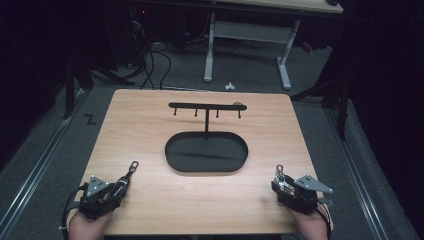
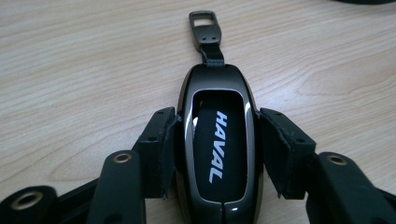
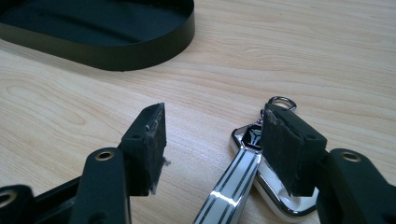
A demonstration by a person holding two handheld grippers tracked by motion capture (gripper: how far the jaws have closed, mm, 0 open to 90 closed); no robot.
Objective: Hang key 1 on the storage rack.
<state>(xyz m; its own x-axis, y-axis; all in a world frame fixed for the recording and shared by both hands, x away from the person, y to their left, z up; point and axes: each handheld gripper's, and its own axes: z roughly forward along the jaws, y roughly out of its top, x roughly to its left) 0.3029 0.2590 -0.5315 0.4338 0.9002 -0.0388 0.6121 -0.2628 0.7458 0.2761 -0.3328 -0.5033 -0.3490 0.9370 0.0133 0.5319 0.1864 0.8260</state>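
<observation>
black key fob (image 2: 218,154) pinched between left gripper (image 2: 217,149) pads, right gripper (image 3: 212,151) spread, chrome key (image 3: 243,182) touching one pad

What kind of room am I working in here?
Probably a lab or workshop, not a home: a bare wooden table on grey carpet, loose cables trailing on the floor behind it, and a white-legged workbench further back in the dark.
</observation>
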